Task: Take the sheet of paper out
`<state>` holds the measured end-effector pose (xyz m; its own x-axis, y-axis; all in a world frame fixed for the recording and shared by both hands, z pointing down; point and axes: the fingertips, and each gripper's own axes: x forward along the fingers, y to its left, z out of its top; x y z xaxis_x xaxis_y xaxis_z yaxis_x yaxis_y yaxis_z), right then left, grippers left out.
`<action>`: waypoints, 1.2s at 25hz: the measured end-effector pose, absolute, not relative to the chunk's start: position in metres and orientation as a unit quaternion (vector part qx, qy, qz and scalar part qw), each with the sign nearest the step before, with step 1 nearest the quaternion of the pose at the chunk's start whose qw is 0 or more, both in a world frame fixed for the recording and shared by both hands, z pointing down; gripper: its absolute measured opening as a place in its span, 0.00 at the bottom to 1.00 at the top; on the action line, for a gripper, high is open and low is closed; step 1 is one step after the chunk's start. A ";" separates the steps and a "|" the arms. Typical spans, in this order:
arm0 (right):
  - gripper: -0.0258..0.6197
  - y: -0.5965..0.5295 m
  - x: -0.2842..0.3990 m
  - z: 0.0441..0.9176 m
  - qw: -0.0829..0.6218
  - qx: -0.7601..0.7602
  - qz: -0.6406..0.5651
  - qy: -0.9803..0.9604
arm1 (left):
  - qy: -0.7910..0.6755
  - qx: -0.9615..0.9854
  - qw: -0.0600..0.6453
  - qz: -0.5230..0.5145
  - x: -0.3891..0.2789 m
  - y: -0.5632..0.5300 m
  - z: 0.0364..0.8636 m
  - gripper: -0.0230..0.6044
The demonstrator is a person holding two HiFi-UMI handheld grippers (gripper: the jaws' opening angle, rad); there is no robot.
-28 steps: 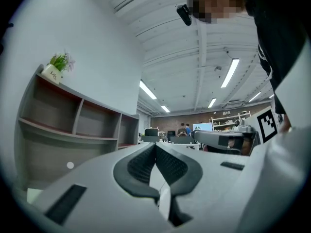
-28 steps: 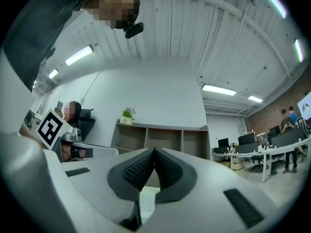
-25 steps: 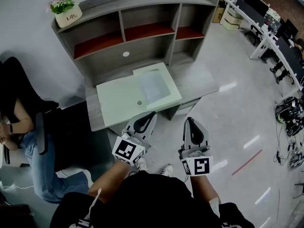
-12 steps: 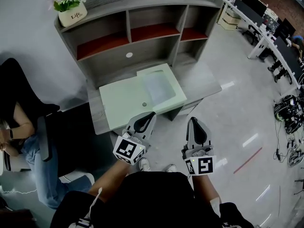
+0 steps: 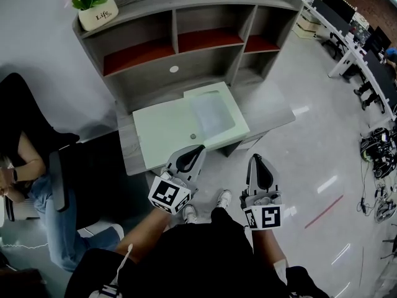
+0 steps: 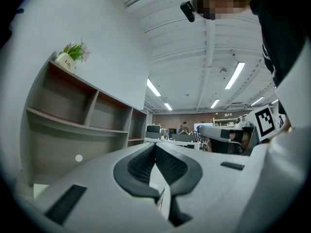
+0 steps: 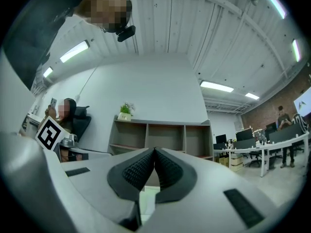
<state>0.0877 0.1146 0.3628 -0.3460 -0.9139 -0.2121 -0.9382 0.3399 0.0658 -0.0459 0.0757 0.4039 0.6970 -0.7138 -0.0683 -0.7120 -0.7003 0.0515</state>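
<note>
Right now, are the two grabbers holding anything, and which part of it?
Nothing is held. The left gripper and the right gripper each have their jaws shut together with nothing between them.

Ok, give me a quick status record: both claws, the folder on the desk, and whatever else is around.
left claw: shut, empty, tips close to the folder's front edge
right claw: shut, empty, short of the desk, right of the folder
folder: pale green, lying flat on the desk
sheet of paper: none seen outside the folder
desk: grey, shelf unit at its back
plant pot: on top of the shelf unit
person: seated at the left
</note>
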 end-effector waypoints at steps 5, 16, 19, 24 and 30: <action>0.08 0.100 0.094 0.369 0.061 -0.548 0.086 0.830 | -0.399 0.916 0.011 -0.036 -0.035 0.061 0.407 0.05; 0.08 0.045 0.122 0.367 0.086 -0.499 0.057 0.860 | -0.431 0.902 0.005 -0.024 0.003 0.020 0.408 0.05; 0.07 0.031 0.132 0.368 0.094 -0.488 0.051 0.867 | -0.446 0.895 0.004 -0.017 0.009 0.011 0.410 0.05; 0.07 0.008 0.145 0.367 0.113 -0.461 0.038 0.879 | -0.477 0.879 0.000 -0.009 0.016 -0.004 0.411 0.05; 0.07 -0.001 0.151 0.383 0.085 -0.415 0.047 0.904 | -0.502 0.865 0.013 0.006 0.025 -0.001 0.425 0.05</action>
<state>0.1506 -0.0006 0.3834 -0.6404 -0.7432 -0.1937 -0.7594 0.6504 0.0149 0.0253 -0.0014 0.4249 0.4965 -0.8677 0.0238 -0.8681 -0.4962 0.0154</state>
